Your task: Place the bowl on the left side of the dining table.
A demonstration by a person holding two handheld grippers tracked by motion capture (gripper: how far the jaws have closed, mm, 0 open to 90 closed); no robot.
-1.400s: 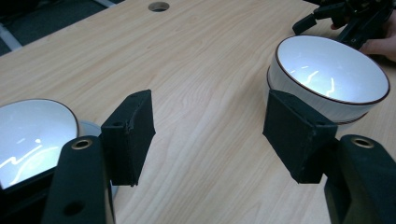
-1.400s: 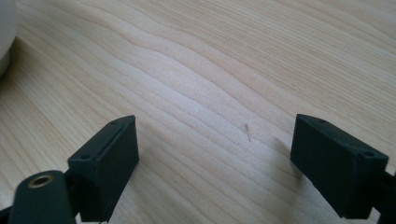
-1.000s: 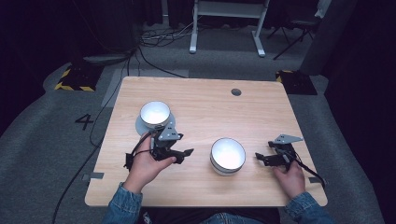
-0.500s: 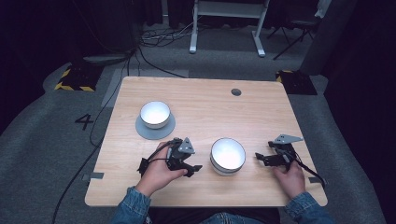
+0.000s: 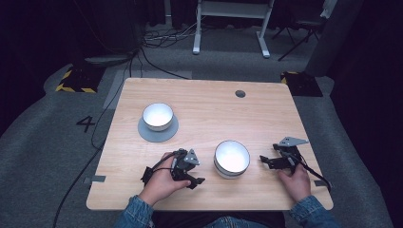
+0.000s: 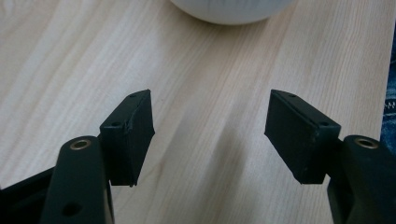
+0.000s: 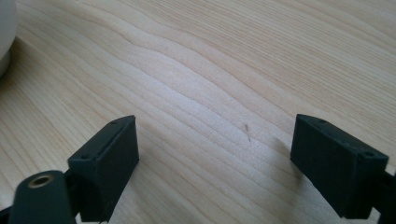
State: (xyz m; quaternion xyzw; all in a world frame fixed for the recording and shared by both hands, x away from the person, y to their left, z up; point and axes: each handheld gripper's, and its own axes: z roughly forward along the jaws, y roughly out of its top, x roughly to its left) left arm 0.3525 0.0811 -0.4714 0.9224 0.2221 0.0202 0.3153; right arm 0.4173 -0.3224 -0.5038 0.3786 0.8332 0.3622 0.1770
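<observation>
Bowl (image 5: 232, 158) sits between your two grippers near the table's near edge; left gripper (image 5: 196, 176) lies just left of it, right gripper (image 5: 264, 160) just right, both wide and empty.

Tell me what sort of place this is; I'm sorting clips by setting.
Probably a lab or studio set up for recording, not a home: a bare wooden table on grey carpet, cables trailing across the floor, black-and-yellow hazard tape, and a "4" marked on the floor.

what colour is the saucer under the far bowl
Grey saucer, under the white bowl; clearest in the high view.
</observation>
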